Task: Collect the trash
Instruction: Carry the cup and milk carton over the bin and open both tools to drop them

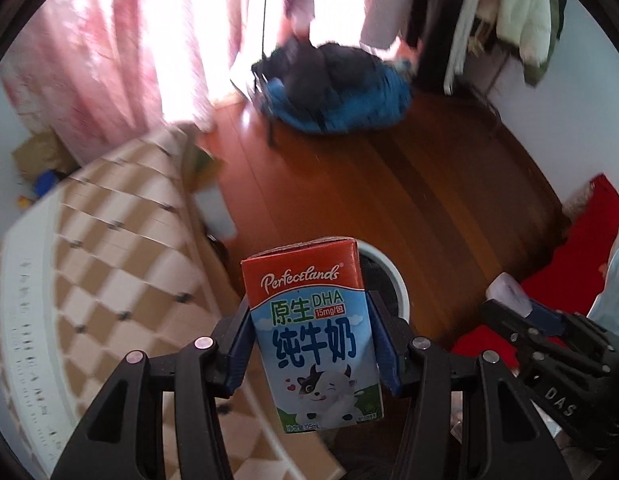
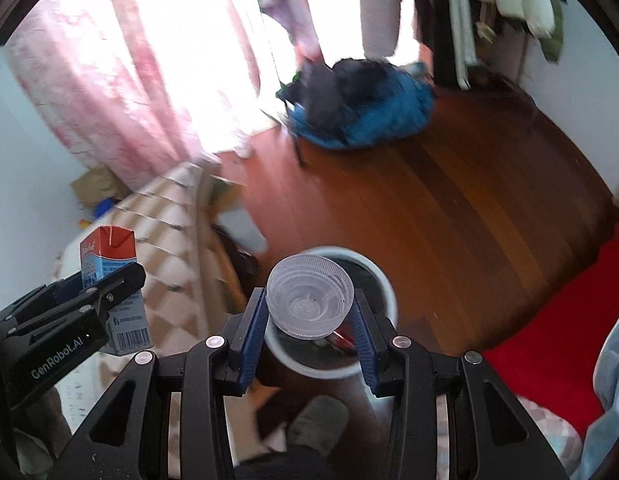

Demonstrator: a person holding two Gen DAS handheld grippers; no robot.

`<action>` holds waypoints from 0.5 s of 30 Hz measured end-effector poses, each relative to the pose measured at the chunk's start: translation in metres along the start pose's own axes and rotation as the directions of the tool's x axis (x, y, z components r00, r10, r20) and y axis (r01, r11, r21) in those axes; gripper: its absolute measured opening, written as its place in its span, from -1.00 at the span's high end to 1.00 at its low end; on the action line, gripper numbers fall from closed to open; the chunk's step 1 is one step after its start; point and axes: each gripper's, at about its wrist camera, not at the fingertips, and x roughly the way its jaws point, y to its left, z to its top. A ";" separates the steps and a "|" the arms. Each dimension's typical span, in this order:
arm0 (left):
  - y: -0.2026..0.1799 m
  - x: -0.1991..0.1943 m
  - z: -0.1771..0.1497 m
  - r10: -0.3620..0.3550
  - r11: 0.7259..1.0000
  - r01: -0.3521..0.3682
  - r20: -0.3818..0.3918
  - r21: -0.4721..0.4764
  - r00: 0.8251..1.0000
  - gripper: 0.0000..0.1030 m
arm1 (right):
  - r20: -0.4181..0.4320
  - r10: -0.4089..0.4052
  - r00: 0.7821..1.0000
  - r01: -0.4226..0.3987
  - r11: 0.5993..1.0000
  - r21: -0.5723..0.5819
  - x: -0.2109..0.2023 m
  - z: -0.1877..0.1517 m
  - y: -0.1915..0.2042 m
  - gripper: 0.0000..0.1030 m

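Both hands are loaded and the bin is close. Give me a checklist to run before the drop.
1. Left gripper clamped on milk carton: ok, jaws press both its sides.
2. Right gripper clamped on clear plastic lid: ok.
3. White-rimmed bin open on top: ok, dark liner shows.
4. Lid over the bin mouth: ok in the right wrist view.
5. Carton over the bin mouth: cannot tell, it covers most of the rim.
6. Grippers clear of each other: ok, apart in both views.
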 end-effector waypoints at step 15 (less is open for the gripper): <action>-0.003 0.134 0.002 -0.023 0.998 0.005 -0.279 -0.065 0.960 -0.70 | -0.328 0.038 0.944 -0.001 0.994 0.113 0.190 -0.026 -0.089 0.16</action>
